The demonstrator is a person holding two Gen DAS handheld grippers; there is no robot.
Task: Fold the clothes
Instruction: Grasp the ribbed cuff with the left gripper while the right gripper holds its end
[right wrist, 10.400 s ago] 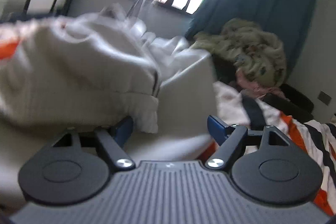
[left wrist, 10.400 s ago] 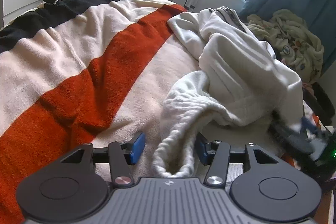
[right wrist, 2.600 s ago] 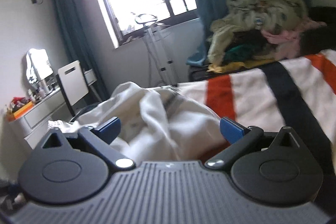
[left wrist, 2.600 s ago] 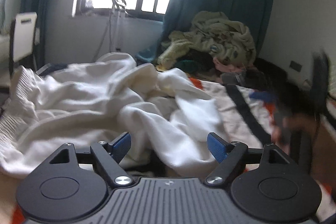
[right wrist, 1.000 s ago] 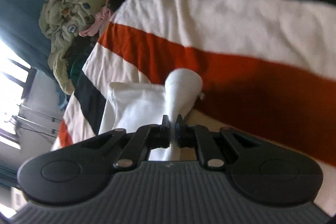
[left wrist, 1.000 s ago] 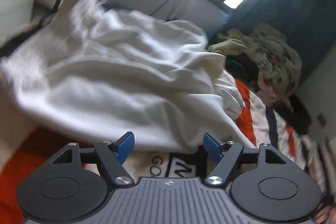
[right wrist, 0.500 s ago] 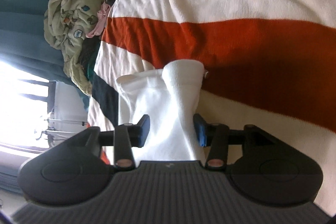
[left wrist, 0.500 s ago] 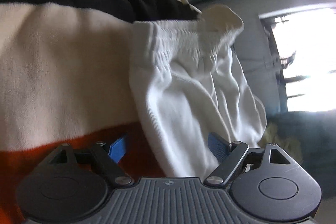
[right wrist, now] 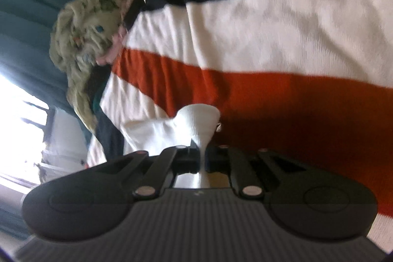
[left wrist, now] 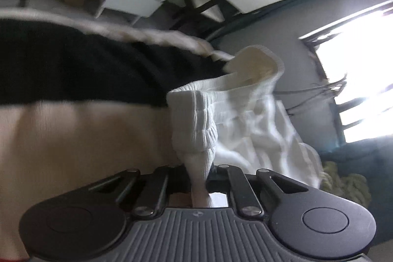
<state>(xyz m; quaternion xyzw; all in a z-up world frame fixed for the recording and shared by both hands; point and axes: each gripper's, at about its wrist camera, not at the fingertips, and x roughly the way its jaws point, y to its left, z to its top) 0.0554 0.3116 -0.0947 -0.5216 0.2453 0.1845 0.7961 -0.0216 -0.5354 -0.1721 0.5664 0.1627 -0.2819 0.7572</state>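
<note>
Cloth fills both sets of jaws: the left gripper (left wrist: 199, 172) is clamped on the ribbed hem of a white garment (left wrist: 258, 119), and the right gripper (right wrist: 202, 156) is pinched on another white end (right wrist: 199, 119), seemingly a cuff or corner of the same piece, though neither view shows the two ends joined

Ahead of the left tool the hem bunches into a thick ribbed roll straight off the fingertips, then opens into a loose mouth further out, with the rest of the garment trailing to the tool's right. Ahead of the right tool the cloth flares out from the pinch like a funnel, and more white fabric lies to the tool's left. Beneath and beyond both tools runs the striped blanket (right wrist: 282, 23); a heap of other laundry (right wrist: 81, 41) sits far out to the right tool's upper left

Two grips at separate ends make sense for folding: held so, the garment can be lifted, pulled taut and laid flat, or one edge carried over onto the other. Which of these is under way I cannot judge, since the body of the garment looks rumpled and no clean crease shows. Both views are tilted and blurred, which suggests the tools are in motion
</note>
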